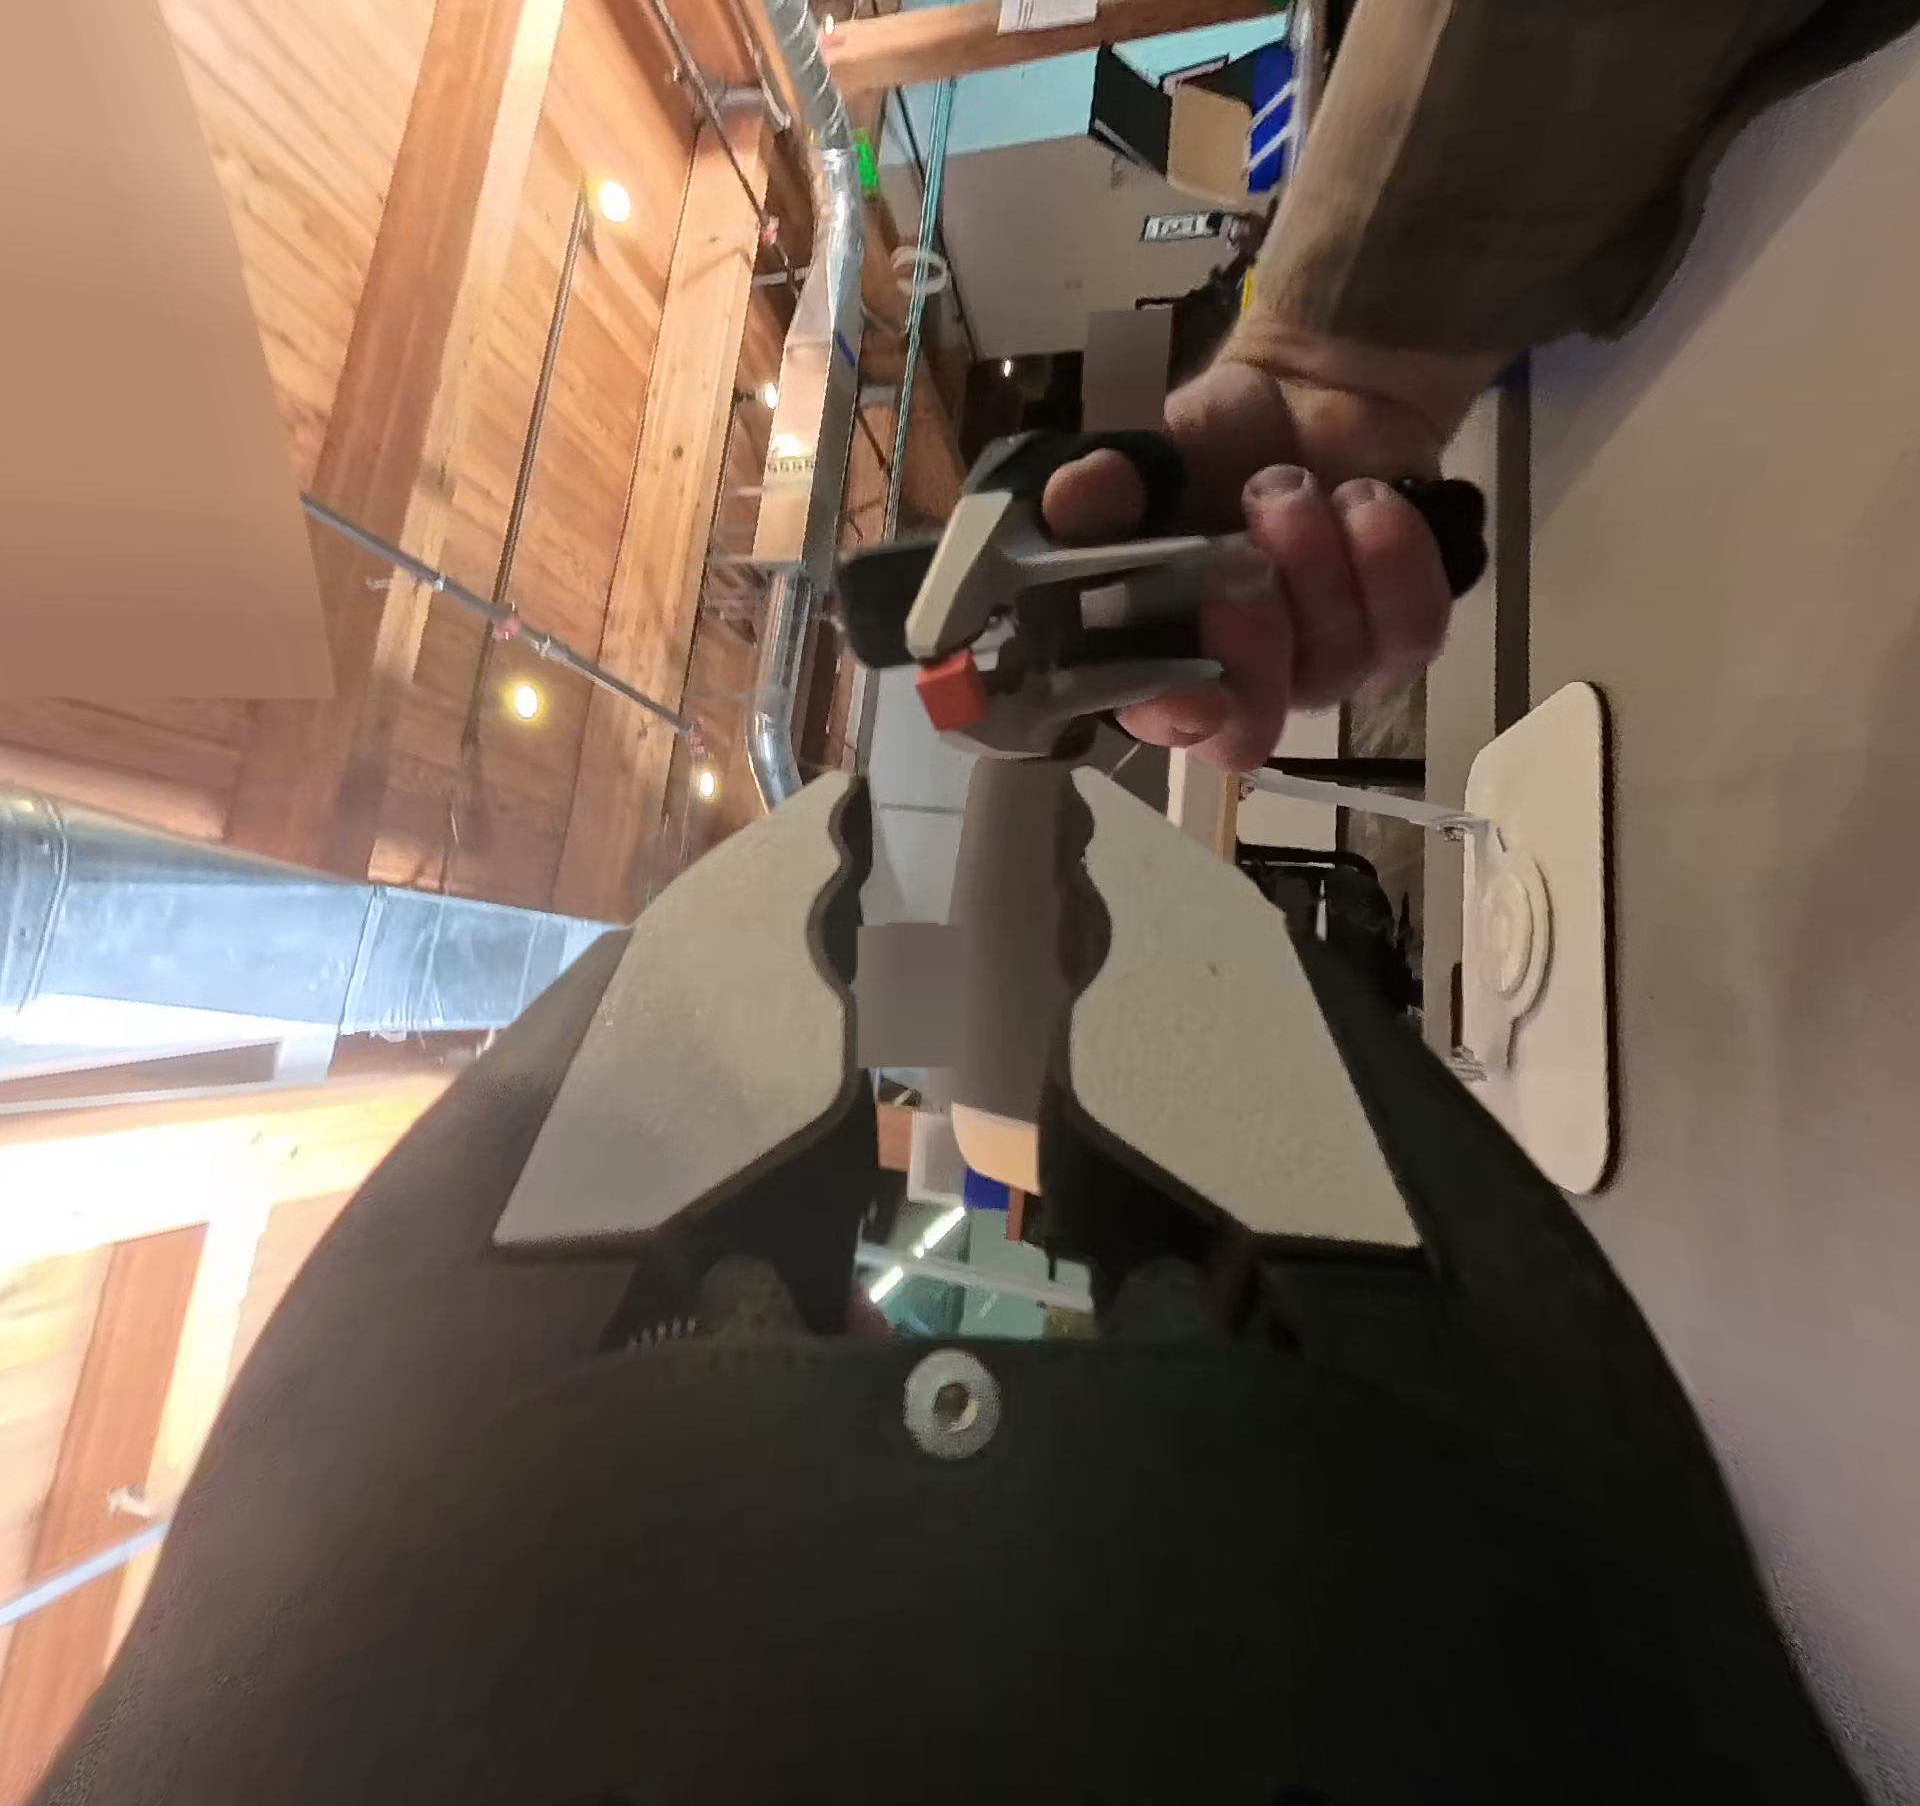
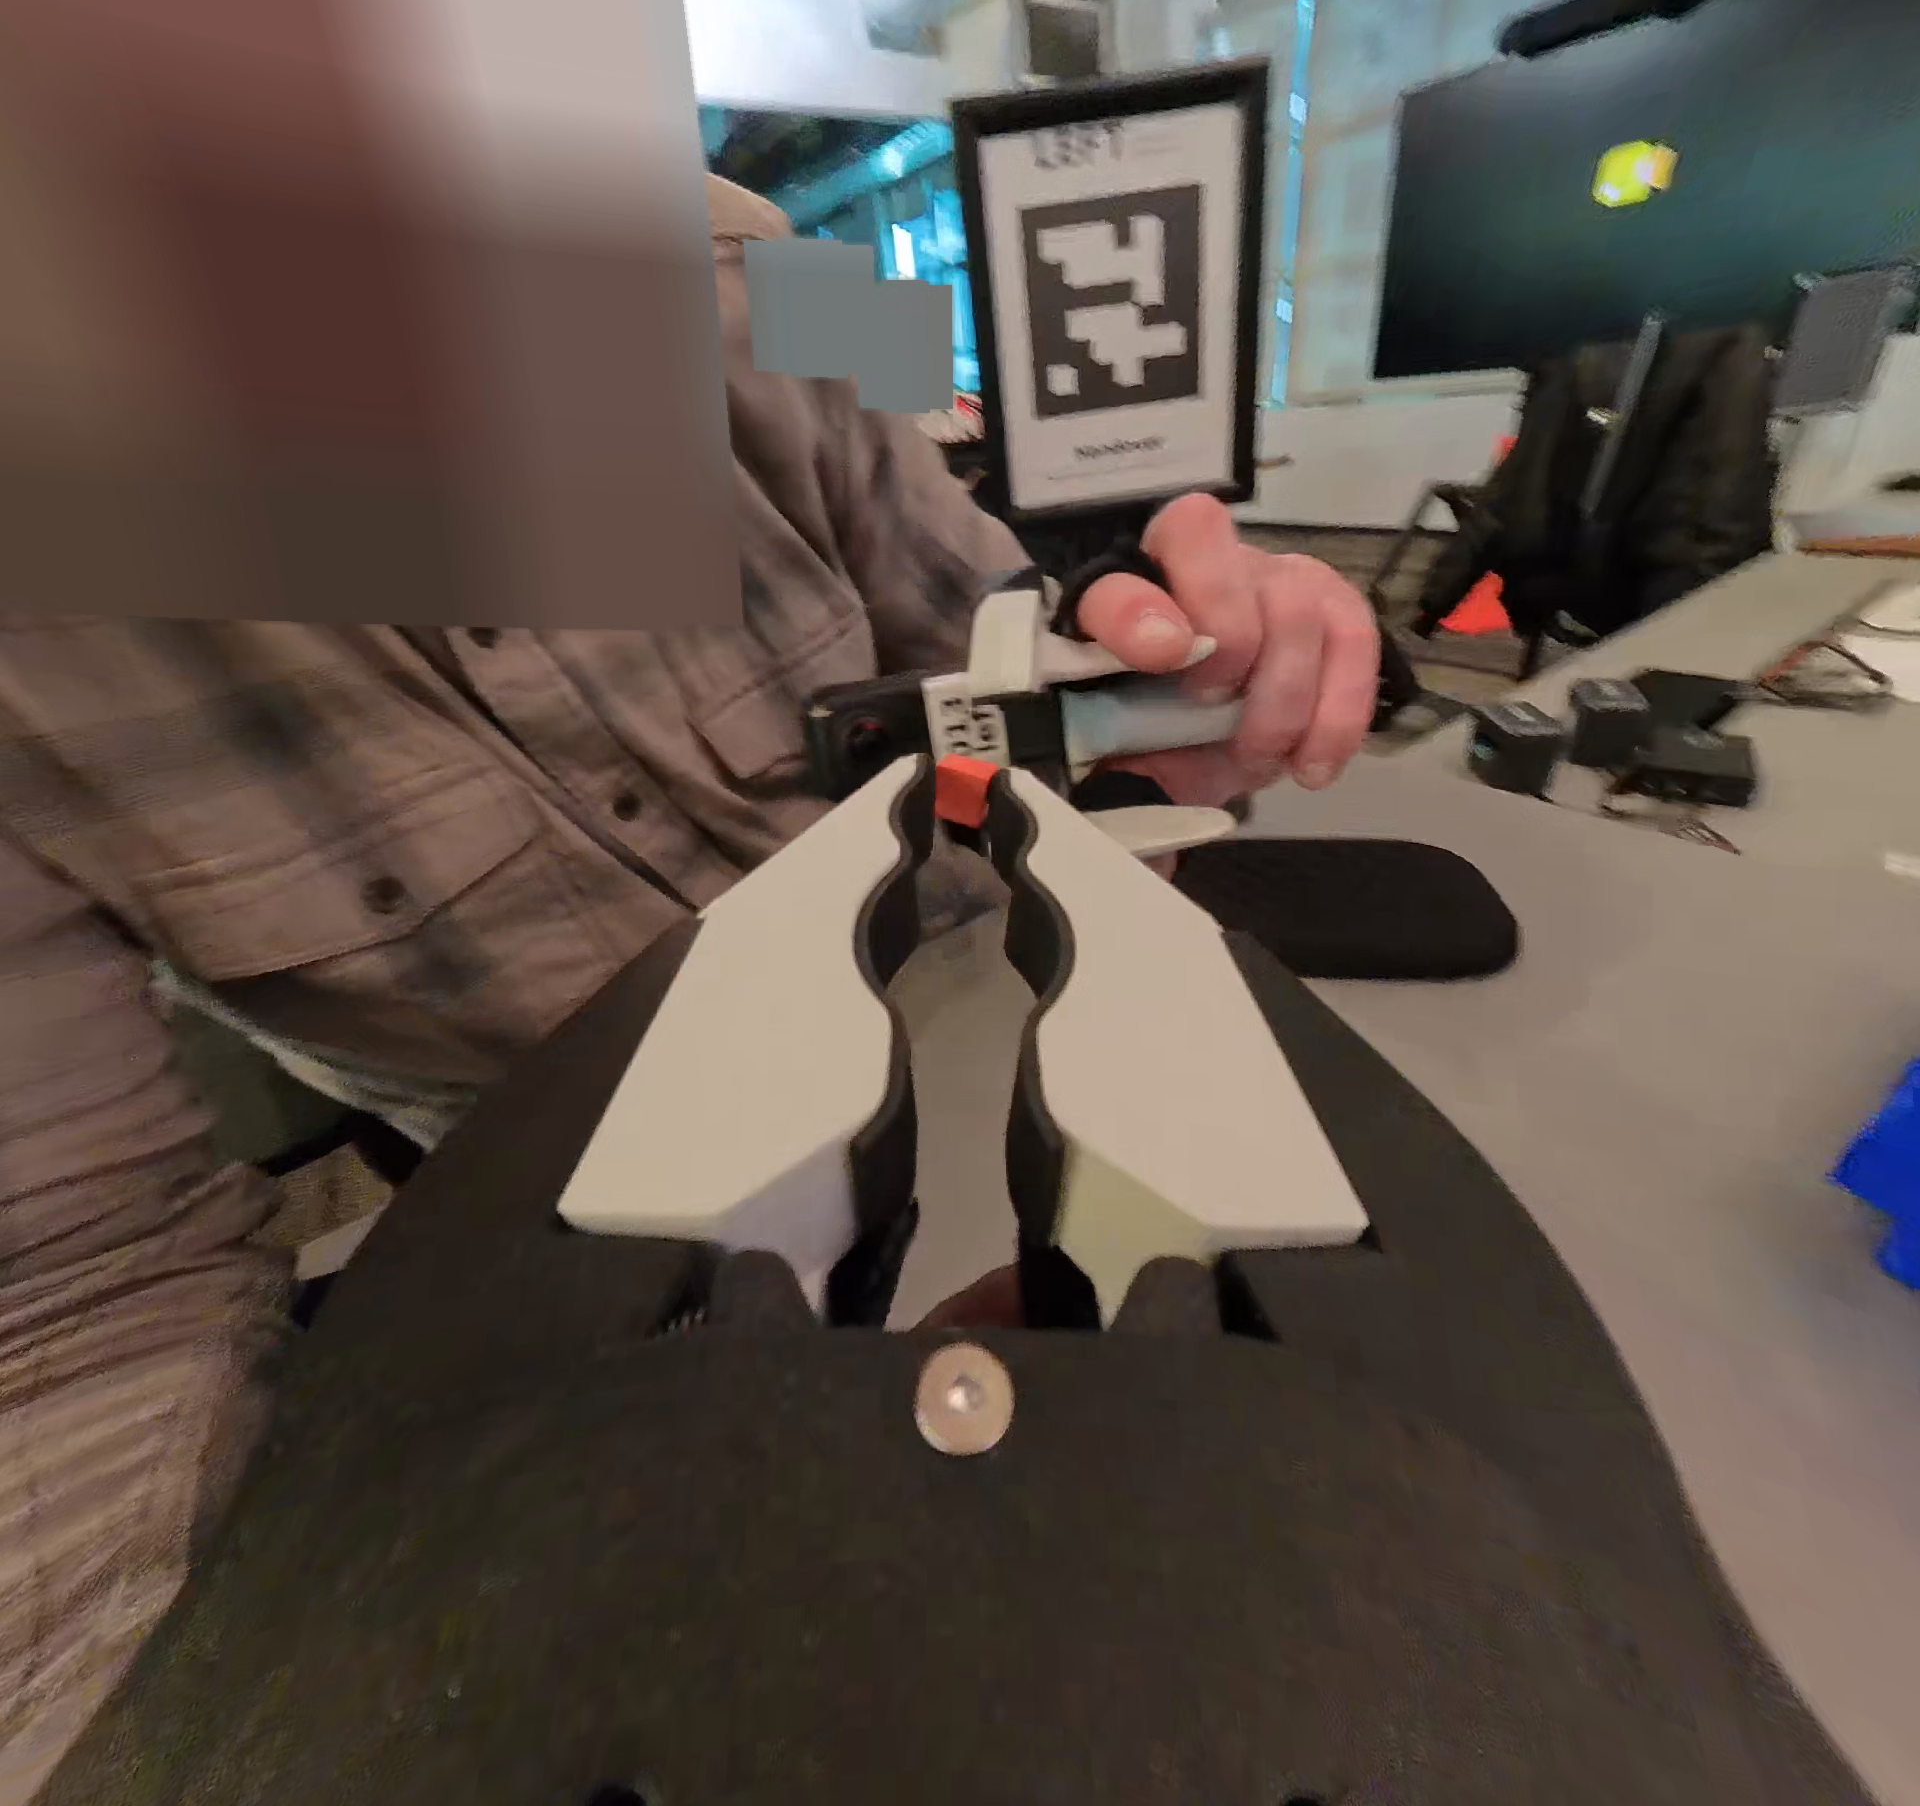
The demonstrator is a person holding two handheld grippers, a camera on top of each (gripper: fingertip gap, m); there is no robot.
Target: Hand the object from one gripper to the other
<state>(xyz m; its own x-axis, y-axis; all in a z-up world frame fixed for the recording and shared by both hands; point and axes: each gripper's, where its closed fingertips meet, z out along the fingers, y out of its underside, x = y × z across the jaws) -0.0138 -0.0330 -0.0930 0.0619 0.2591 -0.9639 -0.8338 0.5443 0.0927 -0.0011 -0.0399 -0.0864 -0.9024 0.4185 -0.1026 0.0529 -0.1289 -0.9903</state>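
Judging from both views, you are about midway through the handover, and the exchange itself has not happened yet. Your right gripper (image 2: 958, 780) has its two pale fingers drawn close at the tips, pinching a small red block (image 2: 961, 802) at the very end of the claw. The wavy black pads further back hold nothing. The block is up in the air, clear of the grey table (image 2: 1558, 1081) and of the black pad (image 2: 1351, 909) lying on it.

Your left gripper (image 1: 966, 790) is spread wide with nothing between its fingers. In the left wrist view the block shows just beyond those open tips, roughly in line with the gap, gripped by the other claw, which your right hand (image 1: 1320, 603) is steering. The two claws meet nose to nose, turned about a quarter turn from each other, which should leave free faces of the block for the second grip. I cannot tell whether the left tips have reached the block or are a little short of it.

What seems done: the block is picked up, lifted and presented. What is left, as I read it: bring the open left fingers around the block, close them on it, then let the right fingers release and draw back. The block is small and held only at the tips, so it could slip if the right claw opens before the left has a firm hold.
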